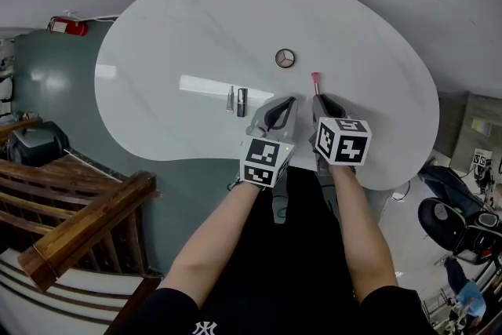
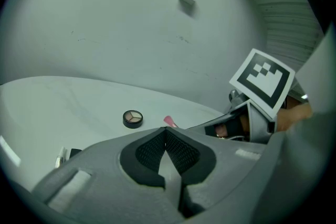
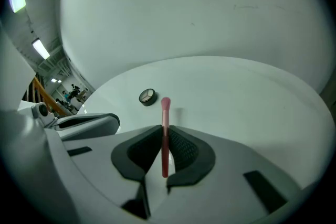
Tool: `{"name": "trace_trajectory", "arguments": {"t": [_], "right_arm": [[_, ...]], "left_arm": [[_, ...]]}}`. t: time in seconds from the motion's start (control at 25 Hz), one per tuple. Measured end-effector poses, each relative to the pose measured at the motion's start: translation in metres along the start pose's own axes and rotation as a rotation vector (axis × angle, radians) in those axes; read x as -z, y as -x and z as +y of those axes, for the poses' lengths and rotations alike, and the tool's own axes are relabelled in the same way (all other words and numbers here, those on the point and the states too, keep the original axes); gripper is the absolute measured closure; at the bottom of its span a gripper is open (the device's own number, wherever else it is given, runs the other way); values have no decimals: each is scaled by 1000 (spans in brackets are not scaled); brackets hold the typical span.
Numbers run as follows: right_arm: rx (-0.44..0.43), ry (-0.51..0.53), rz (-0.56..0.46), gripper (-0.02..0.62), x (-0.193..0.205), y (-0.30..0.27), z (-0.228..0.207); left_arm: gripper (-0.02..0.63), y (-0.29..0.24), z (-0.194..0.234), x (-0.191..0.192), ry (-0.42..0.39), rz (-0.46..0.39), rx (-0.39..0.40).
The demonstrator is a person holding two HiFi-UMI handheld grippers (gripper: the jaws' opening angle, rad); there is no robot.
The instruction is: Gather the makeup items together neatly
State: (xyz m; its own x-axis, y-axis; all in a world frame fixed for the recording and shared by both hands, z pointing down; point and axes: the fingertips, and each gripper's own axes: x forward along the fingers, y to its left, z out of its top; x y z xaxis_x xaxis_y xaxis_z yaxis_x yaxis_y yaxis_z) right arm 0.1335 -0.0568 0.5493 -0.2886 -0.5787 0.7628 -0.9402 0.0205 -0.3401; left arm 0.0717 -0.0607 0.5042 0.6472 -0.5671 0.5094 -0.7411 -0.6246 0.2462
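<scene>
A pink makeup brush (image 3: 165,113) is clamped between the pads of my right gripper (image 3: 164,129), its bristle head (image 1: 315,78) sticking out forward over the white table (image 1: 196,27). Just beyond it lies a round eyeshadow compact (image 1: 285,57) (image 3: 147,96) (image 2: 133,118). To the left lie a slim silver tube (image 1: 230,99) and a dark lipstick (image 1: 242,96) side by side. My left gripper (image 1: 289,103) (image 2: 166,131) hovers beside the right one, its jaws shut tip to tip with nothing in them.
The table's curved near edge (image 1: 235,157) runs just under both grippers. A wooden stair railing (image 1: 78,223) stands at the lower left. A red object (image 1: 67,26) lies beyond the table's far left, and dark chairs (image 1: 451,220) are at the lower right.
</scene>
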Motion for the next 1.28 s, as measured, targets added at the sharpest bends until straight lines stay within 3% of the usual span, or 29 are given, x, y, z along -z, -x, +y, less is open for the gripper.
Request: {"name": "trace_trajectory", "arguments": {"t": [0.44,0.72,1.28], "right_arm": [[-27,-114,-70,540,19,21,47],[-27,-113,-129,540,19,29,85],[-33,-163,-122,540,38,2,134]], "left_arm": [[597,46,8,10,-20,-18,21],[597,76,22,8,-28,-49,19],[597,109,56,24,-22,-52,12]]}}
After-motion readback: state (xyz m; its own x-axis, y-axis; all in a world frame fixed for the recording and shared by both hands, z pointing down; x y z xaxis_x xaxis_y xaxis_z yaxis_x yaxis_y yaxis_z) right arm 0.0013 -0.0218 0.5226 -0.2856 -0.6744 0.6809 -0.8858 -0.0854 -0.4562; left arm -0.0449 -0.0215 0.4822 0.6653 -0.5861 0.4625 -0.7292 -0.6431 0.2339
